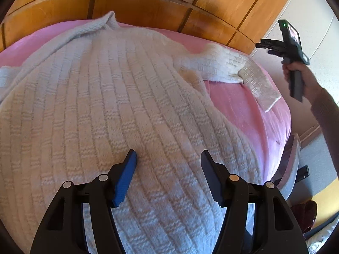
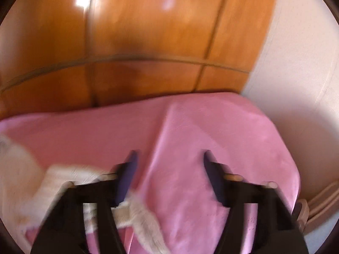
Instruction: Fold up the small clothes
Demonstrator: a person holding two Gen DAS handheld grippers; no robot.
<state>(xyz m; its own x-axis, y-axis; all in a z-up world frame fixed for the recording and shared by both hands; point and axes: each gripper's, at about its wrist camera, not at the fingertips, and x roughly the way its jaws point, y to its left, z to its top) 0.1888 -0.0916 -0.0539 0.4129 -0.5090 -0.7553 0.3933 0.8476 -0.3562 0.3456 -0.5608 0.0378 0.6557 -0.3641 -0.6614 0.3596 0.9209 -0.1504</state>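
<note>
A cream knitted sweater [image 1: 118,110] was found spread over a pink blanket [image 1: 243,114] on a bed, a wooden wardrobe [image 1: 148,6] behind. The body was laid mostly flat; one sleeve [image 1: 228,67] was stretched toward the bed's right edge, its cuff bent downward.

The left gripper [image 1: 168,158] was held above the lower body of the sweater, jaws parted about halfway, nothing between them. The right gripper [image 2: 169,158] was seen over bare blanket beyond the sleeve [image 2: 70,182], jaws likewise parted and empty; in the left view it [image 1: 284,42] was raised clear of the bed in a hand [image 1: 300,74]. The right view was blurred.

Step judged: sleeve laid out, fold not yet made. The next move would call for the cuff to be pinched and carried across the body, with the torso kept from dragging
</note>
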